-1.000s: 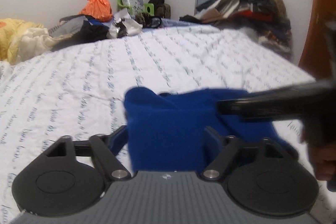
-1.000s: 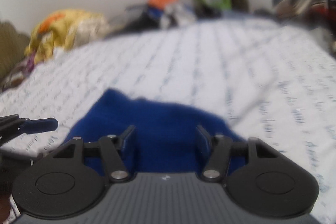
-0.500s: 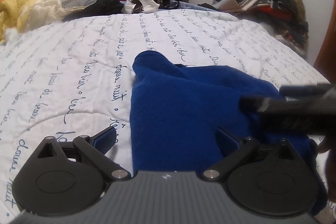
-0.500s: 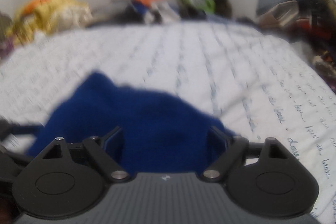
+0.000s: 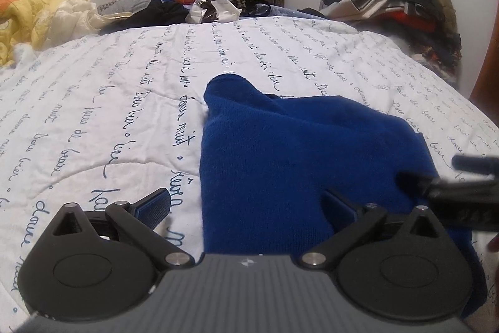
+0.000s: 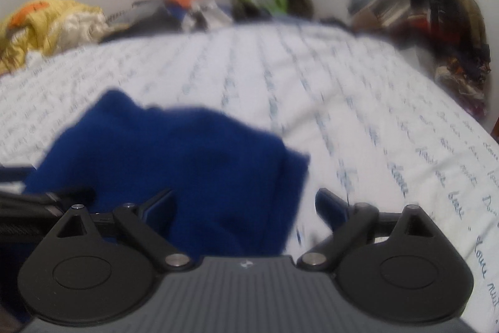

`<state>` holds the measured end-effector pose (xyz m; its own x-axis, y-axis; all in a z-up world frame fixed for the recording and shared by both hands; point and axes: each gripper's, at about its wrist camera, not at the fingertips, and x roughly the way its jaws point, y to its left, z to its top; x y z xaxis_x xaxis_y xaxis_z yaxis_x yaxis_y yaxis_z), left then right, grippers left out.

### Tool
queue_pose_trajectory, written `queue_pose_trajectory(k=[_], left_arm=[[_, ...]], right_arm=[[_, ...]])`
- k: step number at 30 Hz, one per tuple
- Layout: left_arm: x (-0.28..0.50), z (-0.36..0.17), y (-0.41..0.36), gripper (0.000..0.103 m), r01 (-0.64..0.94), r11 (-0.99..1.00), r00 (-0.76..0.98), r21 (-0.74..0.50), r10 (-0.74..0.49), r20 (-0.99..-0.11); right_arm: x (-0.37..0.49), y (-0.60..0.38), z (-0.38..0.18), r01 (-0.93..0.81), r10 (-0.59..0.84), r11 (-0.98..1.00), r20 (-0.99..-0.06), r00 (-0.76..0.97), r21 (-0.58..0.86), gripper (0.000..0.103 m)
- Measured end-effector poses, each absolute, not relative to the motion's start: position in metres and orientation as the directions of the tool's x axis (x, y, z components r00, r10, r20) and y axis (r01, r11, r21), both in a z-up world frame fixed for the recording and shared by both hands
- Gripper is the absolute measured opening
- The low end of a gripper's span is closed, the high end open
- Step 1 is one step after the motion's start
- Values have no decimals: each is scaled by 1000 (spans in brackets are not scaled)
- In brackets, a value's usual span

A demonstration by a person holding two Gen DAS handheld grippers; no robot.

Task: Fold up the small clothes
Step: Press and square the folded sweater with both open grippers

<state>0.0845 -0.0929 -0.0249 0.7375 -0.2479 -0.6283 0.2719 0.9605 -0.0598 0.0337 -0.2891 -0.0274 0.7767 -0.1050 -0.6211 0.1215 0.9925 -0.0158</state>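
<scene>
Blue fleece, a small folded garment [image 5: 296,164], lies on the white quilted bed cover with blue script [image 5: 124,102], near the bed's front edge, right of its middle. My left tool [image 5: 246,205] stands spread wide, one finger on the cover, the other over the fleece, pinching nothing. My right tool [image 6: 246,205] is opening, its jaws straddling the garment's right edge without pressing. The soft fold could spring open, or a pad could drag a layer as I pull away. I see no containers, only heaps of clothes [image 5: 405,8] at the far corners.
</scene>
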Motion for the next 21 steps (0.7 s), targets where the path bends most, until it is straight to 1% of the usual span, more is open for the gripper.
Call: queue_pose_trajectory(k=[1, 3, 6, 9, 11, 13, 17, 21], left_arm=[[83, -25, -92, 103, 272, 960, 738, -59, -248, -627], [77, -24, -86, 103, 260, 964, 745, -55, -236, -624], [64, -19, -76, 103, 255, 966, 748, -50, -229, -623], [47, -14, -67, 103, 259, 965, 746, -35, -223, -628], [37, -13, -66, 102, 265, 964, 733, -20, -215, -646], [28, -12, -65, 102, 270, 963, 715, -5, -204, -668], [18, -11, -61, 103, 252, 967, 676, 23, -159, -720], [12, -7, -51, 103, 214, 976, 642, -34, -167, -748]], right_arm=[[35, -292, -32, 129, -103, 992, -628, 771, -5, 100], [30, -296, -32, 154, -96, 987, -626, 774, 40, 100], [14, -294, -25, 187, -118, 981, -607, 786, 51, 100], [-6, -286, -23, 155, -72, 984, -603, 795, 87, 100], [-12, -278, -28, 123, -45, 989, -626, 778, 81, 101], [-14, -273, -37, 125, -58, 990, -650, 758, 58, 102], [-24, -281, -35, 177, -42, 976, -687, 725, 126, 103], [-41, -279, -27, 197, -10, 965, -724, 689, 175, 103]])
